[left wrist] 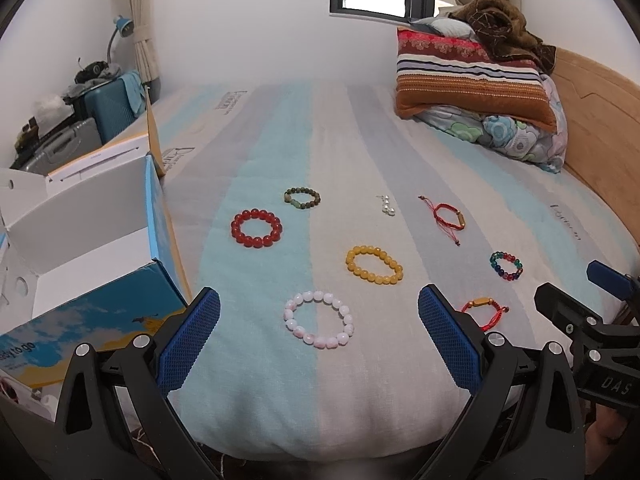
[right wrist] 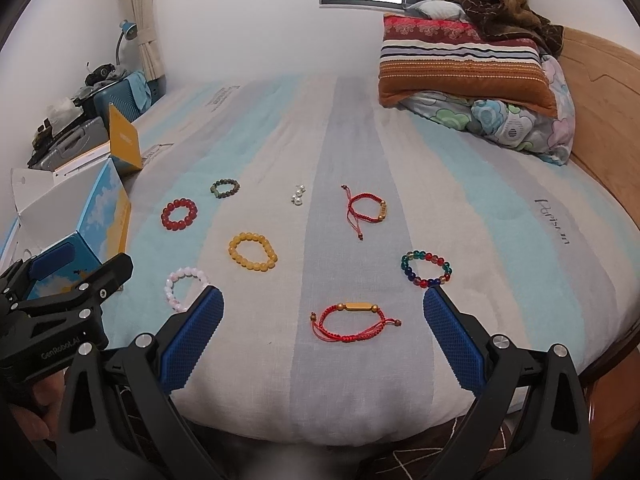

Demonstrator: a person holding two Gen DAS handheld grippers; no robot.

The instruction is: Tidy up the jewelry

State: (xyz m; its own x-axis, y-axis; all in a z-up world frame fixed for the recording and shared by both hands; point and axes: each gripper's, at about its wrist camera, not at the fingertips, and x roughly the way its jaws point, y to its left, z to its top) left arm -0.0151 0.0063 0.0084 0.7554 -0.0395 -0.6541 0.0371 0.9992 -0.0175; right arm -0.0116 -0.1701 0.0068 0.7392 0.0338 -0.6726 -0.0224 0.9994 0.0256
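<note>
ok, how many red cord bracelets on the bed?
2. The near red cord bracelet lies between the right gripper fingers; the far red cord bracelet lies right of the pearls. None hidden.

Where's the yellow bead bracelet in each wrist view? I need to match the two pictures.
Left wrist: yellow bracelet lies right of centre on the bed, beyond the pink bracelet.
Right wrist: yellow bracelet lies left of centre, beyond and right of the pink bracelet, which a finger partly hides.
Shared landmark: the red bead bracelet, beyond and left of the yellow one in both views.
</note>
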